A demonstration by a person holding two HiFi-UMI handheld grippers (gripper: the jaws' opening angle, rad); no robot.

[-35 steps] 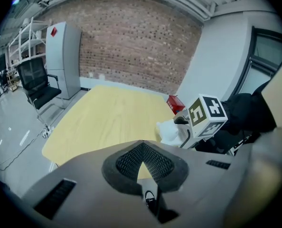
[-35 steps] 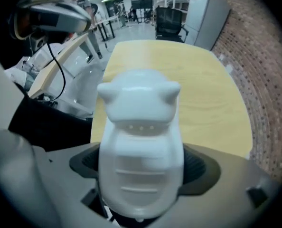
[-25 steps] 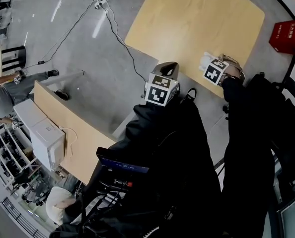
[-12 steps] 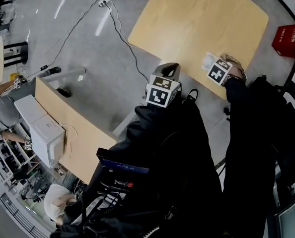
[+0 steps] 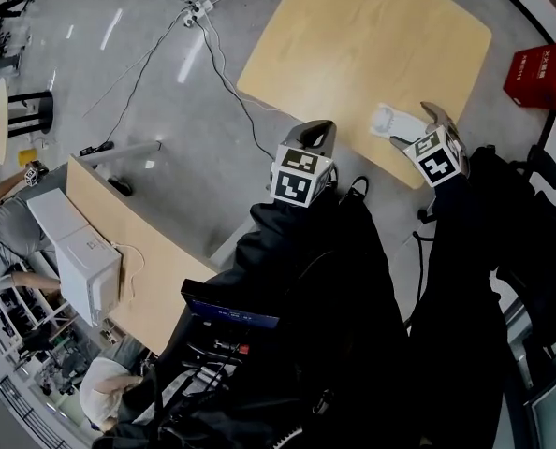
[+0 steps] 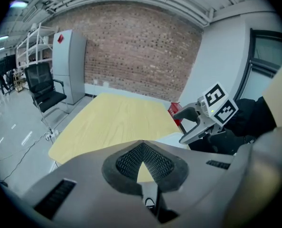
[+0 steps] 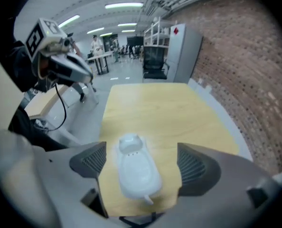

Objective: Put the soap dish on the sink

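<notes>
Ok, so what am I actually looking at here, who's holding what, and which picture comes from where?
There is no robot here: a person holds a tool with tongs in each hand. The top-down picture comes from a camera on the person's head. The other two come from cameras riding on each tool, looking along its tongs. The left tongs are closed and empty. The right tongs are open, with a white soap dish lying between them on the yellow table, not gripped. Each marker cube is part of its tool.

Grey floor [image 5: 166,129] is seen around a wooden table [image 5: 372,36] at 12 o'clock; brick wall [image 6: 131,46] and ceiling strip lights [image 7: 124,5] are shown.
</notes>
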